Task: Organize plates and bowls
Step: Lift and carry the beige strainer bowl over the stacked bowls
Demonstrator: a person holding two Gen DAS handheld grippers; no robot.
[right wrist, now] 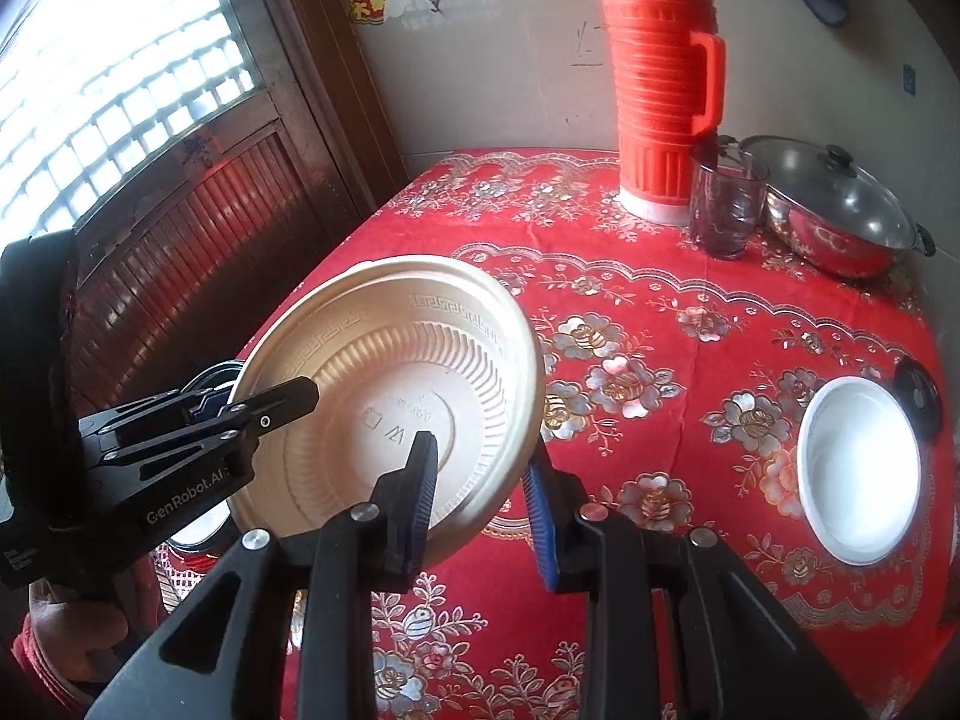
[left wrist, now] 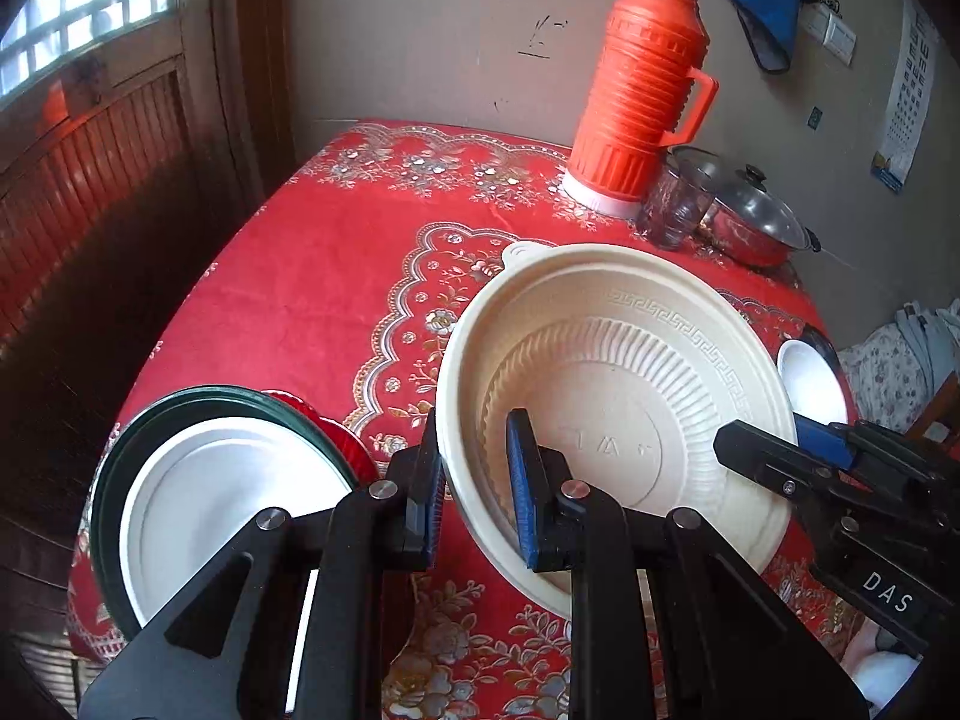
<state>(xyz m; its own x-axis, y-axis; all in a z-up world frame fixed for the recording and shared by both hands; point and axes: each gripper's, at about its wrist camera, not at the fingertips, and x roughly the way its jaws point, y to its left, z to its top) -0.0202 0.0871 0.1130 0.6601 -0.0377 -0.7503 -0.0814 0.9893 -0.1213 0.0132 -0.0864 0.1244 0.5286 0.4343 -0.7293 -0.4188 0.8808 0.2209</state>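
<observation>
A large cream plastic bowl (left wrist: 618,396) is held tilted above the red tablecloth, its ribbed underside facing both cameras; it also shows in the right wrist view (right wrist: 390,378). My left gripper (left wrist: 474,492) straddles its left rim, one finger on each side of the rim. My right gripper (right wrist: 480,498) straddles the opposite rim the same way and appears in the left wrist view (left wrist: 780,456). A stack with a white plate (left wrist: 228,504) on dark green and red plates lies at the near left. A small white bowl (right wrist: 858,468) sits at the right.
An orange thermos (left wrist: 642,90), a glass cup (left wrist: 675,204) and a lidded steel pot (left wrist: 753,222) stand at the table's far right against the wall. A black lid (right wrist: 915,396) lies beside the white bowl. A wooden window wall runs along the left.
</observation>
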